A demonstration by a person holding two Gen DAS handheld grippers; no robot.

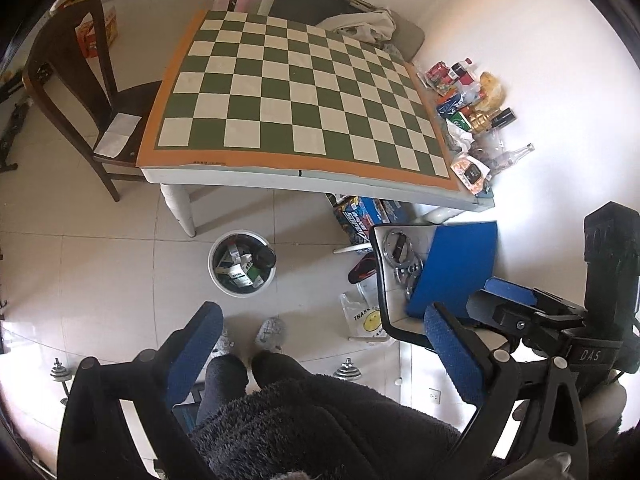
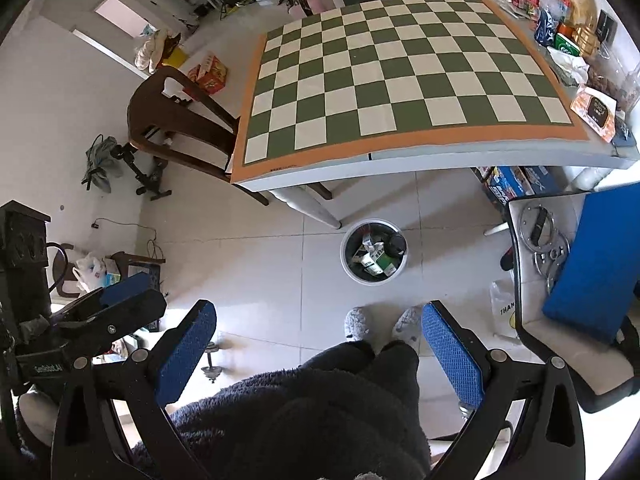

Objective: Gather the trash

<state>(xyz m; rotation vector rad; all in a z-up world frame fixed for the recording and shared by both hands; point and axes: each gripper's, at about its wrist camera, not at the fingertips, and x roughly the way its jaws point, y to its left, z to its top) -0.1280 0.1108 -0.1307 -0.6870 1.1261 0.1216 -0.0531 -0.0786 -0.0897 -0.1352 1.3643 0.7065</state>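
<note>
A white trash bin [image 1: 241, 263] stands on the tiled floor by the table leg, holding cartons and a dark bottle; it also shows in the right wrist view [image 2: 374, 255]. The table [image 1: 304, 178] carries a green-and-white checkered cloth. A pile of packets, bottles and wrappers [image 1: 468, 112] lies along its right edge, also in the right wrist view [image 2: 576, 36]. My left gripper [image 1: 324, 336] is open and empty, held high above the floor over the person's legs. My right gripper [image 2: 320, 336] is open and empty, held the same way.
A dark wooden chair [image 1: 80, 92] stands left of the table. A chair with a blue cushion [image 1: 456, 268] and metal rings sits at the right. Boxes [image 1: 368, 216] lie under the table. A plastic bag [image 1: 364, 316] and small dumbbells [image 1: 346, 370] lie on the floor.
</note>
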